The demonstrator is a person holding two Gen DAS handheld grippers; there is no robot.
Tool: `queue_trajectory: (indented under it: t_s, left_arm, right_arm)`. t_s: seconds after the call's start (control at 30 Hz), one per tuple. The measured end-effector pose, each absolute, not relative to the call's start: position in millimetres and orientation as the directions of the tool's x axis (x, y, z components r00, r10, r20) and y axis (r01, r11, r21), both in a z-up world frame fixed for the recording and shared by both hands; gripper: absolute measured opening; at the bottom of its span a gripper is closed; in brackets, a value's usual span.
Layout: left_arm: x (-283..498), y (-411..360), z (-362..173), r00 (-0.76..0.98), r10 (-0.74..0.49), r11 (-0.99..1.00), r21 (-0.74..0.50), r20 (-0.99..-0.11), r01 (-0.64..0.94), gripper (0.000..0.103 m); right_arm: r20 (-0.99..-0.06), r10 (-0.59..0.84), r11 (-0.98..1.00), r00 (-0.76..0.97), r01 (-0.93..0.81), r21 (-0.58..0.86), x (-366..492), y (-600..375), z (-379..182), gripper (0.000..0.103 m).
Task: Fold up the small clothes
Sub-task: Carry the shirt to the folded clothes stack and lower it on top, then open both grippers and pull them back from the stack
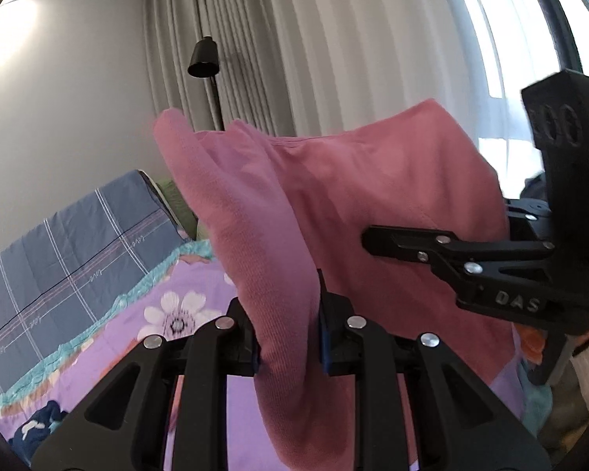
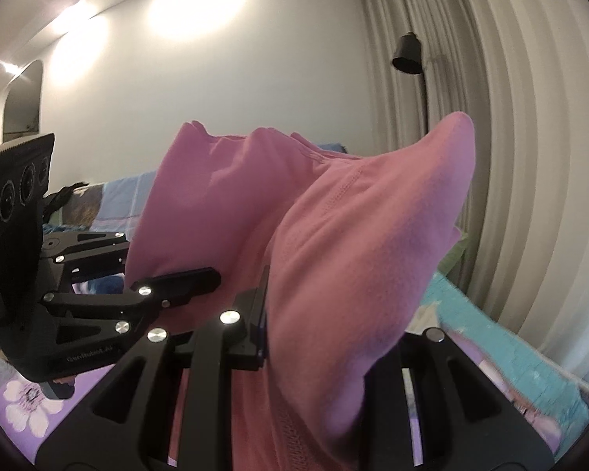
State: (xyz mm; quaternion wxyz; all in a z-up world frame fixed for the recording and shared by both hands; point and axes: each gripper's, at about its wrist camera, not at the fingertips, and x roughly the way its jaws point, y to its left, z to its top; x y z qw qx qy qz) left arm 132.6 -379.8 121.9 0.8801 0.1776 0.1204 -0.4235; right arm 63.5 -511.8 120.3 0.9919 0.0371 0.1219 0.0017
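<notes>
1. The left tongs [image 1: 288,337] are clenched on a fold of the pink garment [image 1: 333,196]; the cloth runs up between the two blue-edged pads and bulges above and below them.
2. The right tongs [image 2: 314,314] also grasp the pink garment: cloth presses against the one pad that shows and drapes over the other side, hiding it.
3. The garment is held up in the air between the two tongs, above the bed, with its loose upper edges standing up in soft peaks in both wrist views.
4. In the left wrist view the right tongs come in from the right edge, their fingers lying against the cloth; in the right wrist view the left tongs come in from the left edge in the same way.
5. Below the garment lies a purple bedspread [image 1: 184,306] with white flowers and a teal border.
6. A blue plaid quilt [image 1: 70,243] lies at the far side of the bed, near the wall.
7. A black floor lamp [image 1: 206,61] stands just in front of the pale pleated curtains [image 1: 333,39].
8. Bright daylight comes through a window [image 1: 502,31] at the upper right of the left wrist view.
</notes>
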Motion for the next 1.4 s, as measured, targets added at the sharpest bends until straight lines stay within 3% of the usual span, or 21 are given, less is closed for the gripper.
queue_trajectory:
  t_s: [0.23, 0.37, 0.5, 0.53, 0.57, 0.6, 0.63, 0.73, 0.8, 0.87, 0.93, 1.17, 1.3, 1.4]
  left_arm:
    - [197.4, -430.9, 118.4, 0.641, -0.67, 0.594, 0.246, -0.374, 0.766, 0.022]
    - [227.8, -456.4, 98.8, 0.643, -0.641, 0.618, 0.214, -0.419, 0.756, 0.022]
    - [259.1, -482.7, 69.7, 0.684, -0.582, 0.643, 0.266, -0.439, 0.718, 0.026]
    - [268.7, -489.5, 59.9, 0.709, -0.546, 0.663, 0.287, -0.446, 0.691, 0.039]
    - [282.8, -499.4, 41.9, 0.755, -0.457, 0.697, 0.339, -0.469, 0.632, 0.068]
    - [290.0, -502.5, 29.0, 0.779, -0.393, 0.713, 0.373, -0.489, 0.594, 0.077]
    - [297.7, -504.6, 12.1, 0.787, -0.338, 0.719, 0.398, -0.516, 0.57, 0.078]
    - [303.8, -495.7, -36.4, 0.708, -0.352, 0.685, 0.347, -0.612, 0.64, 0.079]
    - [300.3, -490.2, -70.3, 0.657, -0.359, 0.647, 0.332, -0.663, 0.687, 0.079]
    - [295.3, -483.3, -84.6, 0.676, -0.38, 0.655, 0.333, -0.631, 0.678, 0.079]
    - [294.3, -476.7, -88.4, 0.673, -0.387, 0.68, 0.297, -0.631, 0.67, 0.079]
    - [278.7, -493.0, -97.2, 0.724, -0.325, 0.674, 0.388, -0.608, 0.629, 0.076]
    - [264.8, -486.3, -84.1, 0.731, -0.315, 0.667, 0.407, -0.605, 0.624, 0.077]
    - [234.9, -467.5, -66.9, 0.691, -0.382, 0.593, 0.411, -0.614, 0.693, 0.079]
  right_arm:
    - [-0.302, -0.034, 0.988, 0.953, 0.077, 0.133, 124.6, -570.2, 117.6, 0.022]
    - [-0.34, -0.064, 0.982, 0.938, 0.119, 0.144, 161.4, -591.1, 100.3, 0.022]
    - [-0.382, -0.08, 0.967, 0.92, 0.165, 0.194, 195.9, -615.2, 73.5, 0.022]
    - [-0.4, -0.107, 0.963, 0.91, 0.196, 0.188, 204.5, -620.1, 66.2, 0.024]
    - [-0.446, -0.224, 0.939, 0.867, 0.314, 0.14, 219.4, -628.9, 48.2, 0.036]
    - [-0.483, -0.315, 0.91, 0.817, 0.405, 0.092, 226.2, -630.7, 34.9, 0.048]
    - [-0.555, -0.406, 0.866, 0.726, 0.499, 0.019, 239.3, -639.4, 6.9, 0.067]
    - [-0.7, -0.386, 0.866, 0.6, 0.497, -0.051, 254.0, -654.7, -71.4, 0.06]
    - [-0.663, -0.368, 0.861, 0.652, 0.509, 0.023, 240.9, -662.9, -96.5, 0.063]
    - [-0.664, -0.29, 0.847, 0.689, 0.508, 0.157, 233.4, -678.6, -102.0, 0.064]
    - [-0.67, -0.265, 0.837, 0.693, 0.511, 0.196, 231.6, -685.0, -105.1, 0.065]
    - [-0.668, -0.482, 0.818, 0.567, 0.565, -0.11, 254.2, -651.7, -107.6, 0.069]
    - [-0.655, -0.541, 0.793, 0.528, 0.579, -0.188, 256.3, -644.6, -107.5, 0.069]
    - [-0.666, -0.53, 0.794, 0.524, 0.582, -0.174, 257.8, -650.4, -111.7, 0.07]
